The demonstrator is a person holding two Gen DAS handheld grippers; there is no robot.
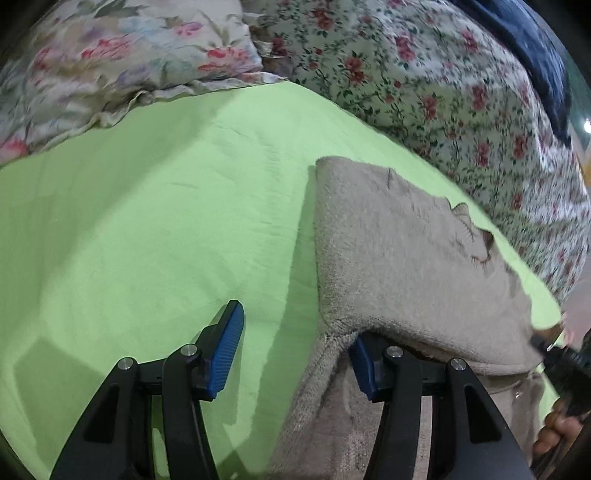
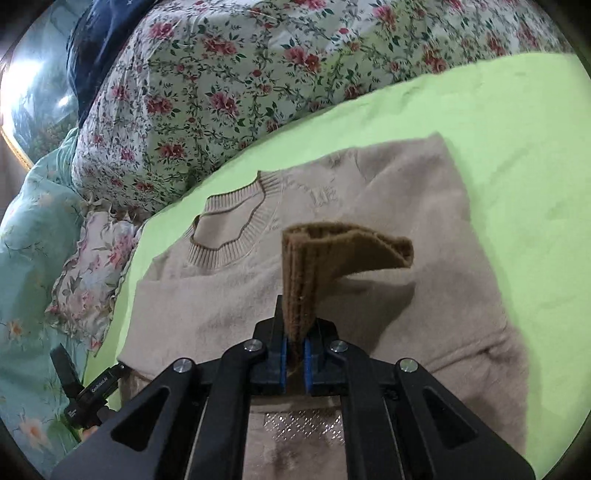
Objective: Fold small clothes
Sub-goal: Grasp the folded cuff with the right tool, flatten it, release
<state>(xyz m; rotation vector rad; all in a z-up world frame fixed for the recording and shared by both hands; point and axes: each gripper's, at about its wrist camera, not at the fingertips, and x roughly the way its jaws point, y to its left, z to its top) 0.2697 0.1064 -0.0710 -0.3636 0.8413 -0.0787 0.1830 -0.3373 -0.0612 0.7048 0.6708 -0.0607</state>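
Observation:
A beige knit sweater lies flat on the green sheet, its ribbed collar toward the far left. My right gripper is shut on a darker brown fold of fabric that stands up over the sweater's middle; I cannot tell whether it is part of the sweater. In the left wrist view my left gripper is open at the sweater's left edge. One of its fingers rests bare over the sheet. The other finger sits under a draped fold of the sweater.
A floral quilt is heaped along the far side, with a frilled pillow and a teal floral blanket beside it. Dark blue cloth lies on the quilt. A hand shows at the right edge of the left wrist view.

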